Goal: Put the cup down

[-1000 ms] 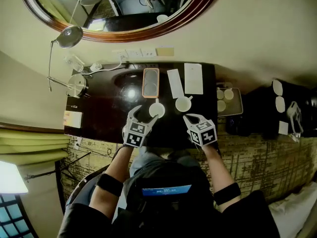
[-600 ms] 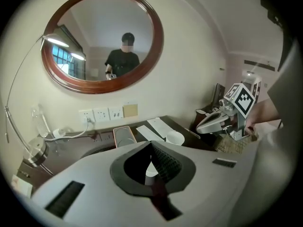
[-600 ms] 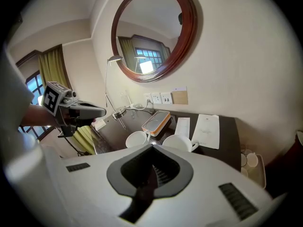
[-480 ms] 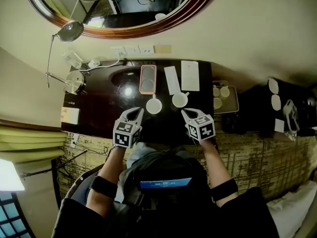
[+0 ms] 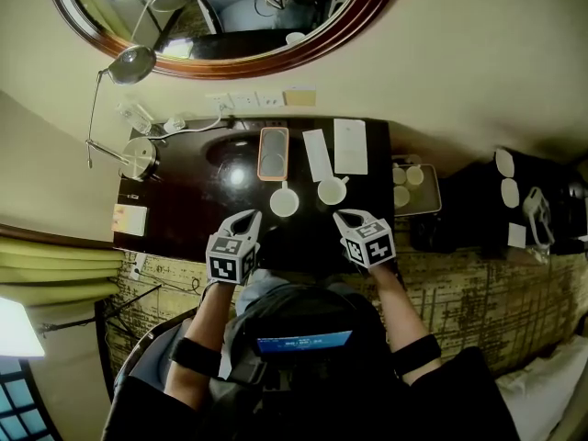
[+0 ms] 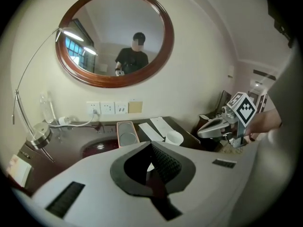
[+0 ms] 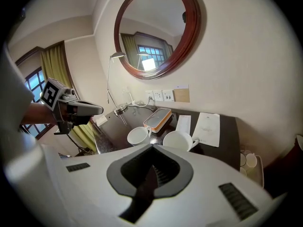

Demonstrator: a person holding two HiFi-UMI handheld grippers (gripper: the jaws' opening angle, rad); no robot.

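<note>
Two white cups stand upright on the dark table (image 5: 184,200): the left cup (image 5: 284,202) (image 7: 138,136) and the right cup (image 5: 331,191) (image 6: 174,137) (image 7: 179,140), handle to the right. My left gripper (image 5: 249,218) (image 6: 151,148) is shut and empty, held back from the left cup near the table's front edge; only a white sliver of that cup shows past its jaws. My right gripper (image 5: 342,217) (image 7: 152,150) is shut on nothing, just short of the right cup. Each gripper shows in the other's view: the right (image 6: 215,126), the left (image 7: 90,109).
Behind the cups lie an orange-rimmed tray (image 5: 274,153) and two white paper sheets (image 5: 317,154) (image 5: 350,145). A desk lamp (image 5: 136,62) and a cable stand at the left back. A round mirror (image 5: 230,16) hangs on the wall. A small tray with cups (image 5: 409,186) sits off the table's right end.
The left gripper was open around the left cup; it has let go, shut, and drawn back and left toward the table's front edge. The cup stays standing. The right gripper has kept still.
</note>
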